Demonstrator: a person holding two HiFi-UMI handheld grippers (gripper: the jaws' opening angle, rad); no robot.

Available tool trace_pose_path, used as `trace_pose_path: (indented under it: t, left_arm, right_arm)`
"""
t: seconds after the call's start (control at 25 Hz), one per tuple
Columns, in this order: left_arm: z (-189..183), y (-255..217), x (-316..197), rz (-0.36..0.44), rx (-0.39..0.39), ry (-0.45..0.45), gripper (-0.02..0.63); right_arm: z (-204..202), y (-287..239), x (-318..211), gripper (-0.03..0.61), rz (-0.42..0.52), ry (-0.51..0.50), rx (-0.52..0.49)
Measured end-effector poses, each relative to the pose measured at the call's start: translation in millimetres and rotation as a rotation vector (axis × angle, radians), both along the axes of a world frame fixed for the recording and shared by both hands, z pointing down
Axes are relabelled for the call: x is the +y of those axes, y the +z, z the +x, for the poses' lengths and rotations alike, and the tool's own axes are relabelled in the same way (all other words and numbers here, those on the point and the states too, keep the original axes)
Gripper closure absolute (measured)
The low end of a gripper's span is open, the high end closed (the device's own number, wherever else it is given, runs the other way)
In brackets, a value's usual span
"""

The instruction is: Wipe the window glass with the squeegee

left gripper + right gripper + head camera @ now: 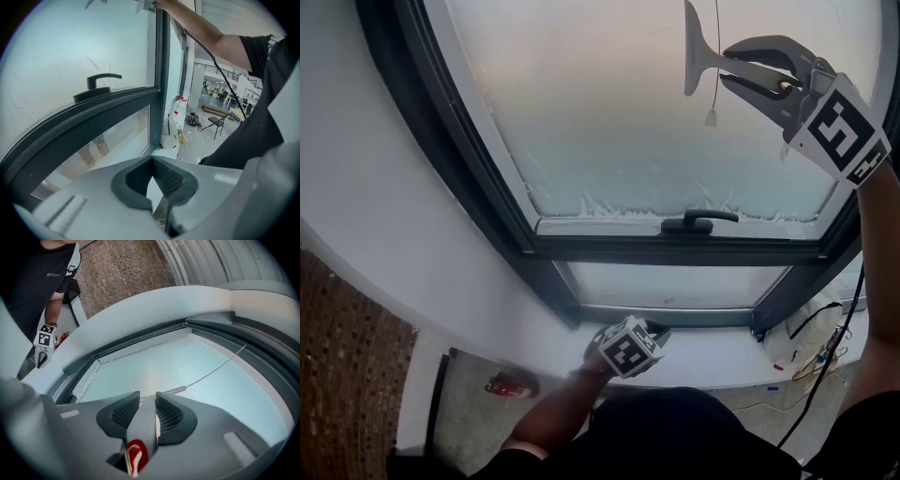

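The squeegee (697, 52) is a grey blade on a grey handle, held high on the right of the window glass (609, 112). My right gripper (733, 64) is shut on its handle. In the right gripper view the handle (143, 427), with a red mark, sits pinched between the pads (125, 411), and the glass (154, 366) lies straight ahead of the jaws. My left gripper (658, 331) rests low on the white sill (544, 333), shut with nothing in it; its pads (164, 176) meet at the tip. It also shows far off in the right gripper view (41, 348).
A dark window handle (698, 223) sits on the lower frame. White residue (609, 206) lines the glass's bottom edge. A thin pull cord (715, 75) hangs beside the squeegee. Cables (820, 347) lie on the sill at right. A red object (511, 382) sits on the floor.
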State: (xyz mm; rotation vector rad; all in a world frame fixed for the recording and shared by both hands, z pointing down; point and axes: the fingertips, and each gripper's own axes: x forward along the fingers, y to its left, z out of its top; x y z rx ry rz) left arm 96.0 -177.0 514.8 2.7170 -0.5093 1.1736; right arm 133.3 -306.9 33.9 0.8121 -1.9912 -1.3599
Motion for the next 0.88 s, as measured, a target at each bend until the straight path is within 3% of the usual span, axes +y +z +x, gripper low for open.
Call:
trace_pose_path:
  t: [0.32, 0.64, 0.88]
  left_arm:
    - [5, 1, -2, -0.004, 0.008, -0.007, 0.614]
    - [19, 3, 1, -0.003, 0.019, -0.02, 0.614]
    - [18, 7, -3, -0.002, 0.027, -0.056, 0.614]
  right_arm:
    - [22, 0, 3, 0.448, 0.003, 0.029, -0.027]
    - [19, 6, 6, 0.448, 0.012, 0.008, -0.022]
    - [18, 33, 15, 0.448, -0.057, 0.025, -0.123]
